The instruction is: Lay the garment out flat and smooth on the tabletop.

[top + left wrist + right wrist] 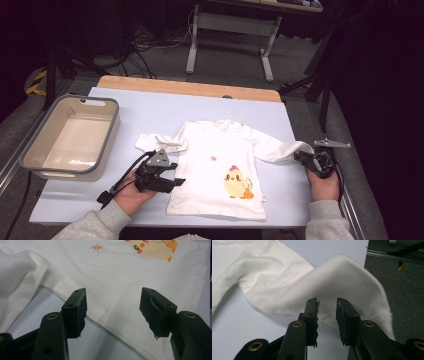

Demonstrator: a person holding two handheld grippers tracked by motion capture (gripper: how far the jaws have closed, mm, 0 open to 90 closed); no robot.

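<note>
White shirt (220, 165) flat on counter (150, 107), chick print up; left tool (176, 181) jaws apart over shirt's side hem; right tool (327, 312) jaws slightly apart at raised sleeve (352, 282), not pinching it

A grey plastic bin (70, 137) is sitting empty on the left of the white-topped table (150, 102); cables (150, 42) are trailing across the floor behind.
</note>
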